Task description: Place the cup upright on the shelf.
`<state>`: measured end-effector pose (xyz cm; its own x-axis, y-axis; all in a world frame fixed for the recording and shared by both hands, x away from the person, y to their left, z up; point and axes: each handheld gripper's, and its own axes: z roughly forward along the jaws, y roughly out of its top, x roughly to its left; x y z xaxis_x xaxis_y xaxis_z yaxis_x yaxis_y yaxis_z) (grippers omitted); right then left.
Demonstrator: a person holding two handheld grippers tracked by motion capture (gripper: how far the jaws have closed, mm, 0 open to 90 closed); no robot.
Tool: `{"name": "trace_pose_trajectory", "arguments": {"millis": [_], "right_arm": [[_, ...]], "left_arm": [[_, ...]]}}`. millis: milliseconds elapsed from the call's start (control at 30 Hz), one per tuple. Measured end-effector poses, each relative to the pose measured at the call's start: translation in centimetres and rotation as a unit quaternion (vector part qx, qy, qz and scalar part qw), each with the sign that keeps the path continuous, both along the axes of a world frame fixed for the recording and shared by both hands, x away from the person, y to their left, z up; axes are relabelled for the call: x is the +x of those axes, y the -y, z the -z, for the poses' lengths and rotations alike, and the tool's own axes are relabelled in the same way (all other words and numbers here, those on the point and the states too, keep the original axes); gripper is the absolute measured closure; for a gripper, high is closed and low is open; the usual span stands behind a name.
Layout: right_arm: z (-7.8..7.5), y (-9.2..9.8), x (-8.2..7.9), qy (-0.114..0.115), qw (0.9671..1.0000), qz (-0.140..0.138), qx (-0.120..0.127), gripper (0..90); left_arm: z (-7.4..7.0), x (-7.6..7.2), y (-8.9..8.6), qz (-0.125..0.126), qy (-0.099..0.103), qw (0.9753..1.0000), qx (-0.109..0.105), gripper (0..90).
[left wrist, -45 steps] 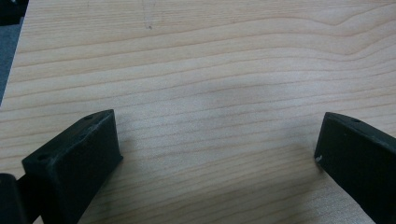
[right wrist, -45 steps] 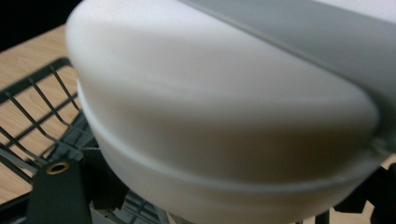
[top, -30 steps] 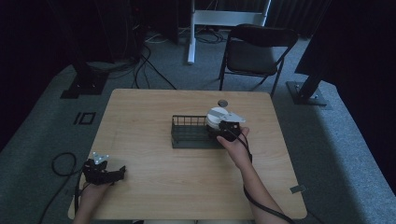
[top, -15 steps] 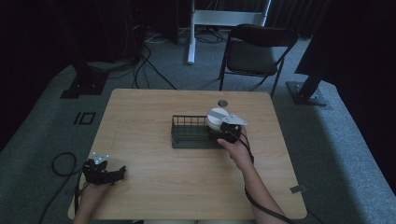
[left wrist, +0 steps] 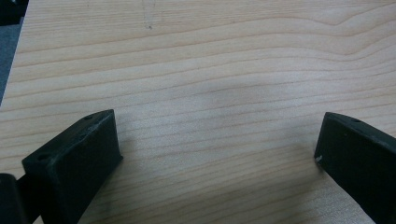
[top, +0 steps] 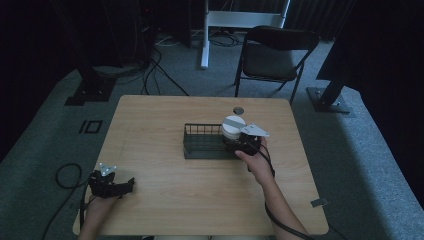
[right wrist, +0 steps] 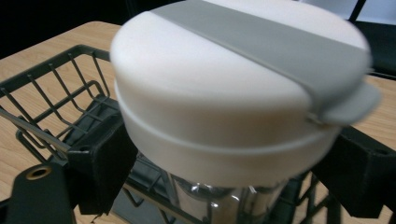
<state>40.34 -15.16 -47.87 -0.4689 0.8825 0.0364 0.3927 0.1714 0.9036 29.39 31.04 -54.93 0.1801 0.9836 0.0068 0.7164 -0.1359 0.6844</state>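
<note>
- In the high view the left claw (top: 111, 184) sits at the lower left of the frame, resting on the near left corner of the wooden counter (top: 165, 205), with a hand behind it at the bottom edge.
- In the left gripper view its two black jaws stand wide apart at the bottom corners of the frame, with bare wood grain between them and nothing held.
- Its cable (top: 62, 175) loops off the counter's left edge onto the grey floor.
- Right of centre in the high view, a forearm runs up from the bottom edge to the right claw (top: 240, 142), which sits against the right end of a dark wire basket (top: 200, 145).
- The right claw is closed on a jar (top: 233, 127) with a white lid crossed by a grey band; the jar stands upright at the right end of the basket.
- In the right gripper view the lid (right wrist: 233, 88) takes up the middle of the frame, clear glass (right wrist: 224, 200) shows below it, and the black jaws press in on either side just under the lid, with basket wires (right wrist: 51, 112) at the left.
- Beyond the basket, a small round dark object (top: 238, 109) lies near the counter's far edge.
- Past the counter, in the upper part of the frame, stands a dark folding chair (top: 275, 55).
</note>
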Motion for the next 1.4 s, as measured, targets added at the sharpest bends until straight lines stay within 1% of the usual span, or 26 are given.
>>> {"name": "trace_pose_trajectory", "arguments": {"millis": [367, 433, 467, 533, 567, 833, 1000, 1100, 1167, 1400], "right_arm": [[0.0, 0.9, -1.2, 0.002, 1.0000, -0.003, 0.003, 12.2], [0.0, 1.1, -1.4, 0.002, 1.0000, -0.003, 0.003, 12.2], [0.0, 1.2, -1.6, 0.001, 1.0000, -0.002, 0.007, 12.2], [0.0, 1.5, -1.9, 0.004, 1.0000, -0.001, 0.004, 12.3], [0.0, 1.6, -2.0, 0.004, 1.0000, -0.001, 0.008, 12.2], [0.0, 2.7, -3.0, 0.008, 0.9999, 0.003, 0.007, 12.3], [0.3, 3.4, -3.8, 0.006, 1.0000, 0.001, 0.004, 12.2], [0.4, 3.9, -4.2, 0.005, 0.9999, 0.005, 0.009, 12.3], [0.6, 4.3, -4.5, 0.005, 1.0000, 0.006, 0.007, 12.2], [1.5, 5.6, -5.3, -0.004, 0.9999, 0.016, 0.004, 12.2]], "left_arm": [[0.0, 0.0, 0.0, 0.000, 0.000, 1.0000, 0.000, 0.2], [0.0, 0.0, 0.0, 0.000, 0.000, 1.0000, 0.000, 0.2], [0.0, 0.0, 0.0, 0.000, 0.000, 1.0000, 0.000, 0.2], [0.0, 0.0, 0.0, 0.000, 0.000, 1.0000, 0.000, 0.2], [0.0, 0.0, 0.0, 0.000, 0.000, 1.0000, 0.000, 0.2], [0.0, 0.0, 0.0, 0.000, 0.000, 1.0000, 0.000, 0.2], [0.0, 0.0, 0.0, 0.000, 0.000, 1.0000, 0.000, 0.2], [0.0, 0.0, 0.0, 0.000, 0.000, 1.0000, 0.000, 0.2], [0.0, 0.0, 0.0, 0.000, 0.000, 1.0000, 0.000, 0.2], [0.0, 0.0, 0.0, 0.000, 0.000, 1.0000, 0.000, 0.2]]}}
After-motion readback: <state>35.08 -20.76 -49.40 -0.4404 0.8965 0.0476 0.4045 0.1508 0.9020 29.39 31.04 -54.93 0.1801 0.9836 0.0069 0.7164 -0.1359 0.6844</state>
